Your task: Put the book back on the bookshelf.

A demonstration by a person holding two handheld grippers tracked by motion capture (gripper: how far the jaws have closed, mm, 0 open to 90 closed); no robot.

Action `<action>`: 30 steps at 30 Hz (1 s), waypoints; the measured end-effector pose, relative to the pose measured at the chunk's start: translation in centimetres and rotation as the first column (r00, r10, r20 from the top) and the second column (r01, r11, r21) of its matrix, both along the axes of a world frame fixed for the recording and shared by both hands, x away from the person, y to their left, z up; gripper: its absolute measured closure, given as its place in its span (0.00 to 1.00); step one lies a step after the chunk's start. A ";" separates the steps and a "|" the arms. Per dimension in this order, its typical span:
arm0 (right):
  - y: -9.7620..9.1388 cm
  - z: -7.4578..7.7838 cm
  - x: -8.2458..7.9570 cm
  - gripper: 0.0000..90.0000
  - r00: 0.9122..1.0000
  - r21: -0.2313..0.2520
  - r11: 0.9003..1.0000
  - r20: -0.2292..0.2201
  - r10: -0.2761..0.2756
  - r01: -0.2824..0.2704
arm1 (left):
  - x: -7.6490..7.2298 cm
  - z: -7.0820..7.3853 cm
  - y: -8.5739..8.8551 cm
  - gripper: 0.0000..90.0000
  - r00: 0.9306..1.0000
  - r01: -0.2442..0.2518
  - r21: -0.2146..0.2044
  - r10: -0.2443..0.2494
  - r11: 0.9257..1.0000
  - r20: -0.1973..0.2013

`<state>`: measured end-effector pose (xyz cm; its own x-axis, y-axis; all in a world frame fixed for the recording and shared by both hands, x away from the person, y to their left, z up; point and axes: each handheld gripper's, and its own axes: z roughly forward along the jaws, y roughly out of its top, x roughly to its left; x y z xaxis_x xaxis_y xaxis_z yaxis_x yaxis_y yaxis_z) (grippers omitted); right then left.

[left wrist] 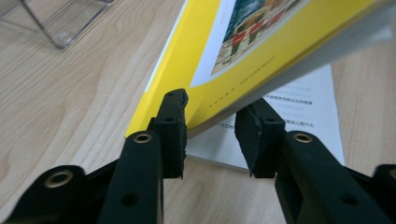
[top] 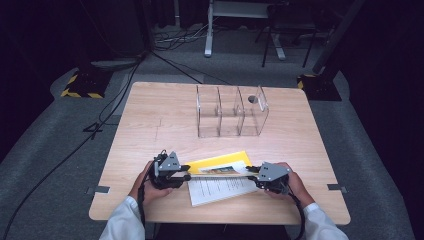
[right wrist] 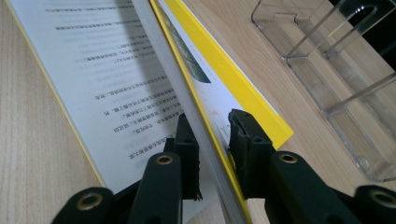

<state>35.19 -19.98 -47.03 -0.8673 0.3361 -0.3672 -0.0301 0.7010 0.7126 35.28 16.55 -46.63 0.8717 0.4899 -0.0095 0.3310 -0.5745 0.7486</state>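
Yellow-covered book raised on edge between two grippers, one grip loosening

Low in the high view, the left gripper (top: 184, 172) and right gripper (top: 252, 174) flank the thin yellow-covered paperback book (top: 220, 164), which stands tilted over a white printed booklet (top: 220, 189) on the pale wooden table (top: 150, 120). The right gripper view shows its jaws clamped on the book's edge; the left gripper view shows a jaw touching the cover, the other standing apart, so the book could sag or slide from that end and flop onto the booklet. Farther up, the clear acrylic three-slot file holder (top: 231, 111) appears whole solely from above; the gripper views cut it off at their corners.
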 end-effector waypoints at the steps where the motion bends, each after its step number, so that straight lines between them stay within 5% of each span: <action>1: 0.2 0.0 -0.1 0.84 1.000 0.000 1.000 0.001 -0.004 0.004 | -0.1 0.1 0.1 0.65 1.000 -0.006 -0.002 0.006 1.000 0.003; 7: 0.9 -0.1 -0.7 0.86 1.000 -0.015 1.000 0.013 0.006 -0.006 | -1.7 1.7 -0.3 0.51 0.999 -0.003 -0.042 0.005 0.999 0.042; 15: 1.7 0.0 -1.2 0.86 1.000 -0.046 0.999 0.017 0.013 -0.012 | -3.3 2.4 -5.2 0.30 0.995 -0.045 0.053 0.040 0.998 0.086; 20: 2.1 0.1 -1.4 0.86 1.000 -0.048 0.999 0.010 0.007 -0.006 | -3.4 2.1 -6.5 0.28 0.995 -0.059 0.056 0.054 0.997 0.088; 23: 2.4 0.0 -1.5 0.86 1.000 -0.057 0.998 0.008 0.009 -0.008 | -3.1 1.7 -6.5 0.41 0.994 -0.076 0.093 0.068 0.993 0.091; 27: 2.5 0.0 -1.4 0.83 1.000 -0.051 0.999 0.002 0.009 -0.009 | -2.9 1.0 -5.9 0.70 0.996 -0.029 0.167 0.015 0.986 0.089; 30: 2.5 -0.2 -1.3 0.82 1.000 -0.030 0.999 -0.018 0.025 -0.025 | -2.8 0.7 -5.4 0.75 0.996 -0.011 0.185 -0.005 0.983 0.085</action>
<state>33.91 -17.46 -47.20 -0.8816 0.3032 -0.3618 -0.0358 0.7214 0.6916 32.48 11.17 -45.88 0.8639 0.4792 0.1551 0.2732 -0.7044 0.6551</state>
